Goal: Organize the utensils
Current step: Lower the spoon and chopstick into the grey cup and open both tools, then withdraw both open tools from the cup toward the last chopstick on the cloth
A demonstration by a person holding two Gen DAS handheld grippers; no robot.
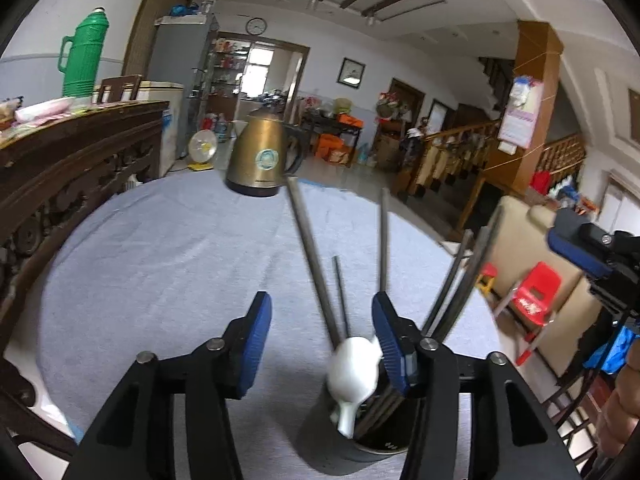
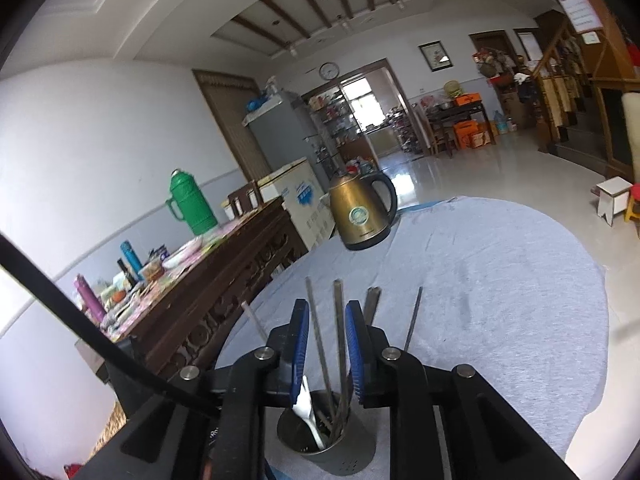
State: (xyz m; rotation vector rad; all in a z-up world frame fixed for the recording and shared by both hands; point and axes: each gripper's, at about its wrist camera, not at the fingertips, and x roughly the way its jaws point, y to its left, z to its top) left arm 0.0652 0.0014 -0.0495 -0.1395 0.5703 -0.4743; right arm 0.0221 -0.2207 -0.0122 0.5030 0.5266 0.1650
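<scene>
Chopsticks [image 2: 339, 344] stand between the right claw's [image 2: 327, 344] barely parted pads; spread wider, lift straight off the cup [image 2: 320, 440]. Left claw [image 1: 320, 344] gapes empty.

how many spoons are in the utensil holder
1: a white spoon stands in the metal holder among the chopsticks. Another could be hidden deeper inside.
</scene>
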